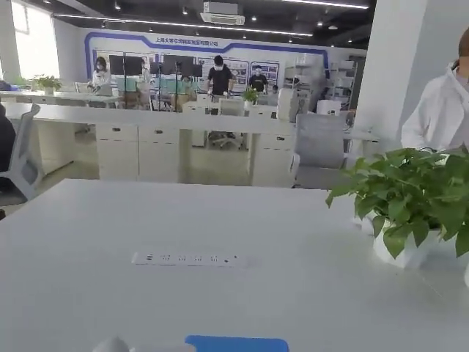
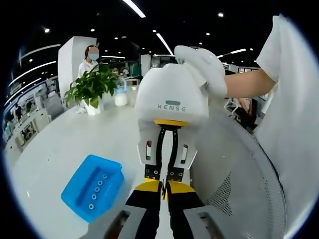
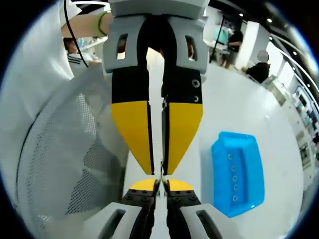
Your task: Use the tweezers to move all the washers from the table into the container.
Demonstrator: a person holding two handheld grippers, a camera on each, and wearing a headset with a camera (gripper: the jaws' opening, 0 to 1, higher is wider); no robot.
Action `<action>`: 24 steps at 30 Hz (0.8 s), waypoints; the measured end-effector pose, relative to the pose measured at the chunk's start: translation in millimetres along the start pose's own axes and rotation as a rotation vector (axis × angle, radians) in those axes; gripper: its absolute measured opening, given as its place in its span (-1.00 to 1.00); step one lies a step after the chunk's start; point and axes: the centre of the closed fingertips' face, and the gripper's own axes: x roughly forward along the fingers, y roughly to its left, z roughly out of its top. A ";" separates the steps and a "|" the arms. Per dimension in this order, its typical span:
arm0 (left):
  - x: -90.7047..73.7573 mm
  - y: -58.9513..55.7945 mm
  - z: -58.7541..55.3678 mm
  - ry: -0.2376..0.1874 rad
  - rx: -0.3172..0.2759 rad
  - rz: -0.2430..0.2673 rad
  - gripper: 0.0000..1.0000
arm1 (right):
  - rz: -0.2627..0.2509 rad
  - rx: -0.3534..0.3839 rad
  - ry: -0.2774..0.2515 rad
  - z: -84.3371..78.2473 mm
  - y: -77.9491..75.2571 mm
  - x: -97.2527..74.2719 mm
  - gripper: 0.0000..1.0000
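Two pairs of jaws meet tip to tip: the left hand-held gripper (image 2: 163,185) and the right hand-held gripper (image 3: 161,182) are both pressed together. The blue container (image 2: 112,175) lies near on the counter (image 2: 75,142), with washers (image 2: 98,190) inside. I judge the tweezers must first be gripped firmly.

1. A wide white worktop (image 1: 220,220) spreads below and beyond the left fingers (image 2: 145,187). A white power strip (image 1: 187,259) lies flat on it.
2. A potted plant (image 2: 92,87) stands well ahead and to the left of those fingers.
3. A grey mesh chair back (image 2: 239,174) curves just right of them.
4. Farther off are rows of white desks (image 1: 146,125), a grey office chair (image 1: 319,143), a white pillar (image 1: 392,66) and a blue-framed wall board (image 1: 205,44).
5. Long light strips (image 1: 183,18) glow on the dark ceiling, and a window (image 1: 33,44) shines bright.
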 end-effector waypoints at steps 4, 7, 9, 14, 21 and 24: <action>5.1 5.3 -1.9 0.028 0.013 0.004 -1.00 | -0.011 0.013 0.011 -8.2 -1.1 -0.4 -0.92; 7.5 9.8 -9.0 0.084 0.037 0.021 -1.00 | -0.024 0.031 0.011 -14.5 -4.3 1.0 -0.92; 10.5 10.5 -14.7 0.119 0.064 0.025 -1.00 | -0.032 0.044 0.007 -19.1 -6.6 3.1 -0.92; 18.0 12.0 -27.4 0.171 0.068 0.024 -1.00 | -0.040 0.069 -0.003 -26.6 -8.1 12.7 -0.91; 16.5 15.6 -47.2 0.245 0.061 0.011 -1.00 | -0.072 0.124 -0.034 -34.0 -8.3 22.2 -0.76; 15.3 16.9 -54.8 0.278 0.057 0.008 -1.00 | -0.096 0.303 -0.196 -23.7 -7.9 13.6 -0.47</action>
